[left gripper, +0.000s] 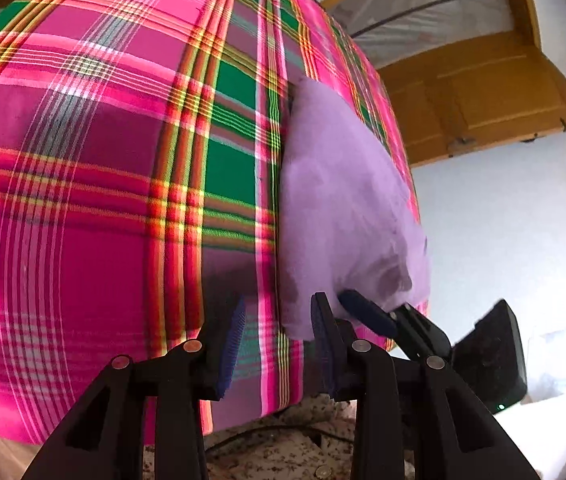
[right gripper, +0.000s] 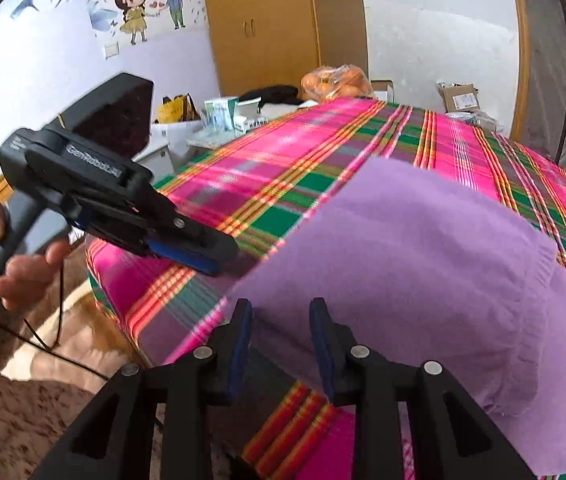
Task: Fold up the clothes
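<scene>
Lilac knitted garment (right gripper: 423,264), soft and thick, lying on a bed or table covered with a pink, green and orange plaid cloth (left gripper: 103,160), close to the cover's near edge. In the left wrist view the garment runs as a long strip from the middle of the frame down to the lower centre, its long axis roughly along the plaid stripes.

Right gripper (right gripper: 281,344): black frame, blue pads, jaws partly apart. The garment's near edge lies at the tips and between them, but the pads do not appear to press on it. In the left wrist view the same gripper enters from the lower right with its tips against the garment's lower end.

Left gripper (left gripper: 279,344): jaws partly apart, nothing held. The garment lies just to the right of its tips, over plaid cloth; a hand (right gripper: 23,268) holds its grey handle at the left of the right wrist view.

By this reading the right gripper is the nearer, and a grasp of the near edge seems the step in hand.

Surroundings: wooden wardrobe (right gripper: 267,28), wall stickers, boxes and a bag of oranges (right gripper: 335,80) beyond the far edge; nothing obstructs the garment.
</scene>
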`<control>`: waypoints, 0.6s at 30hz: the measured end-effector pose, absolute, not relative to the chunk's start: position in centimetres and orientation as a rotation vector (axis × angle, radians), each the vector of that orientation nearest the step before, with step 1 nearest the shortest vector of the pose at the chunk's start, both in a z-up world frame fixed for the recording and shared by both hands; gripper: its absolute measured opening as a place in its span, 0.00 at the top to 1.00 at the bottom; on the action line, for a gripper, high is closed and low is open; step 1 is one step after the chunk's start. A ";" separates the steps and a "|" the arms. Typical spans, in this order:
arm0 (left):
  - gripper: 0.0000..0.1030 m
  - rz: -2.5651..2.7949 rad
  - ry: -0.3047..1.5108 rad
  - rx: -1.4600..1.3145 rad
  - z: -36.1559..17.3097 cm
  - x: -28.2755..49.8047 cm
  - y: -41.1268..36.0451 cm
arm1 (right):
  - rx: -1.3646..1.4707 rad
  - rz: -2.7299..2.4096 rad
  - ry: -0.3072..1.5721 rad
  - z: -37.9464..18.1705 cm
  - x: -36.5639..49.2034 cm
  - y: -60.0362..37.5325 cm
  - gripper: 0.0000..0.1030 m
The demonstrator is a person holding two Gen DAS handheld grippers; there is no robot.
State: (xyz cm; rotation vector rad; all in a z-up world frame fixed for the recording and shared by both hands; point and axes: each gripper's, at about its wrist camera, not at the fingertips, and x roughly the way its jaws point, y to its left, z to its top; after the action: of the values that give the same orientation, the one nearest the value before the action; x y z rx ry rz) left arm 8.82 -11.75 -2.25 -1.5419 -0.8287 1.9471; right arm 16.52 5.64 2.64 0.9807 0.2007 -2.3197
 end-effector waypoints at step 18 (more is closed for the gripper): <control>0.65 1.977 -0.902 -1.533 -2.2 3.8 -9.5 | 0.968 -2.391 0.479 0.9 16.8 1.3 0.52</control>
State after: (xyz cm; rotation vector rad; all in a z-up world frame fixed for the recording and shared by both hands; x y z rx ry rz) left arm 3.81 -9.51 -2.19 -1.5334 -0.9024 1.9771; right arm 16.84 1.27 0.94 0.9684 0.4789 -2.3911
